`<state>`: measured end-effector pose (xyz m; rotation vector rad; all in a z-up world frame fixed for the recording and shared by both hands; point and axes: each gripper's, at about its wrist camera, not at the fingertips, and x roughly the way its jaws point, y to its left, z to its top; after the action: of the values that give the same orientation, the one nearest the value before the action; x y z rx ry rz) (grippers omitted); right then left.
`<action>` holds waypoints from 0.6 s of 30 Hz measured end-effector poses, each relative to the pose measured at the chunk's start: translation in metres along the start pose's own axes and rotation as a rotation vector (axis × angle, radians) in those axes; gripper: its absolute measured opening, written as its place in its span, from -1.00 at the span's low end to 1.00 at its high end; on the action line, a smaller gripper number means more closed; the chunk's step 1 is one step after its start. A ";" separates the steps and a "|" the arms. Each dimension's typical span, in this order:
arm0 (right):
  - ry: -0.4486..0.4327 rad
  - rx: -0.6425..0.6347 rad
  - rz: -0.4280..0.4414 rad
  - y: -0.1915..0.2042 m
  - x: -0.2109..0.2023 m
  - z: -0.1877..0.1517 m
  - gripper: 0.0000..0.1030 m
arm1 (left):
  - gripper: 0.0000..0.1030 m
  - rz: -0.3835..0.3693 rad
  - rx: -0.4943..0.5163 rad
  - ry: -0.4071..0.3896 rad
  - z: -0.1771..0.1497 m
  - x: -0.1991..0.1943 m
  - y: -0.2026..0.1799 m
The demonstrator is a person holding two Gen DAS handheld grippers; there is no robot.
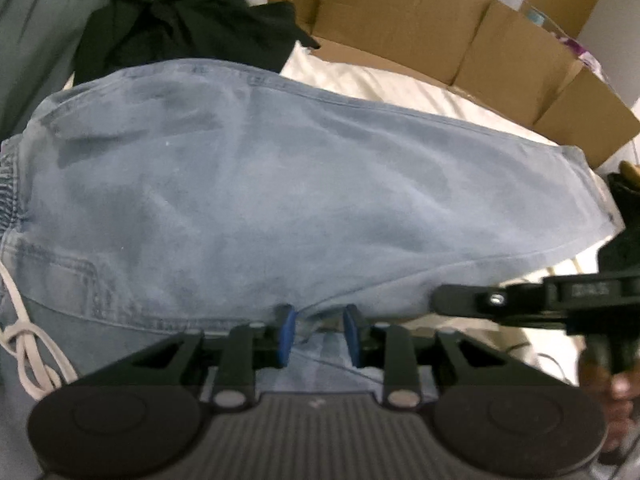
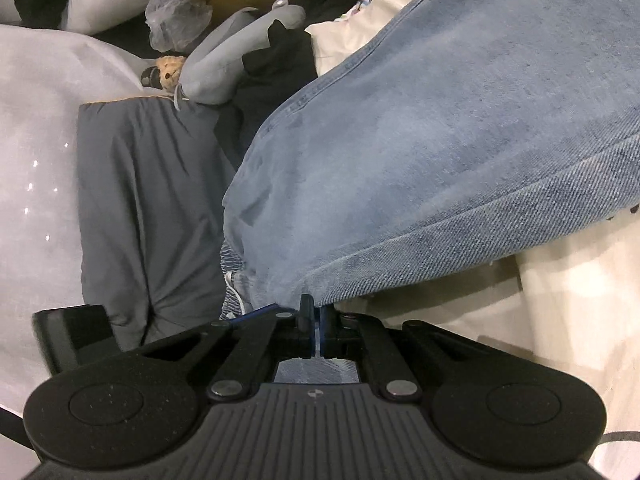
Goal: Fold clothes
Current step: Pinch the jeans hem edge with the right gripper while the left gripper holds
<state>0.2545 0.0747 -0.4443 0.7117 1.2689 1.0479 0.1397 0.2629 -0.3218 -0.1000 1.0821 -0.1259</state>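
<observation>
Left gripper (image 1: 318, 334), jaws partly apart, pinching a fold of the jeans (image 1: 280, 184); right gripper (image 2: 316, 330) clamped tight on the jeans' edge

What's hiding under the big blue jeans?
The jeans lie on a cream sheet, which shows past their far edge. A black garment peeks from behind them. Whatever lies beneath their middle is covered.

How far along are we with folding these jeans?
Done: the jeans lie doubled over on the cream bedding, one fold in. In hand: the left gripper and the right gripper both pinch denim at the near edge. Left: the next fold; the black garment behind looks unfolded.
</observation>
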 end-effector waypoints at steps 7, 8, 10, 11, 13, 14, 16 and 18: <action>-0.018 0.026 0.015 0.004 -0.003 0.002 -1.00 | -0.53 -0.015 -0.017 -0.040 0.012 0.003 0.001; -0.022 0.029 0.018 0.005 -0.005 0.002 -1.00 | -0.53 -0.012 -0.018 -0.036 0.012 0.005 0.002; -0.025 0.034 0.018 0.005 -0.004 0.002 -1.00 | -0.53 -0.003 -0.012 -0.030 0.012 0.013 0.003; -0.026 0.037 0.018 0.005 -0.004 0.002 -1.00 | -0.53 0.002 -0.008 -0.025 0.011 0.018 0.004; -0.019 0.037 -0.006 0.001 -0.001 0.001 -1.00 | -0.50 0.018 0.005 -0.009 0.009 0.031 0.006; -0.013 0.038 -0.033 -0.002 0.001 -0.001 -1.00 | -0.50 0.031 0.014 0.001 0.008 0.038 0.007; 0.017 0.030 -0.104 -0.007 0.005 -0.002 -1.00 | -0.58 0.049 0.024 0.014 0.008 0.045 0.010; 0.042 -0.002 -0.144 -0.009 0.004 -0.004 -1.00 | -0.58 0.048 0.010 0.015 0.013 0.043 0.015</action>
<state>0.2529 0.0746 -0.4542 0.5900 1.3348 0.9503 0.1714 0.2712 -0.3553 -0.0636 1.0976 -0.0891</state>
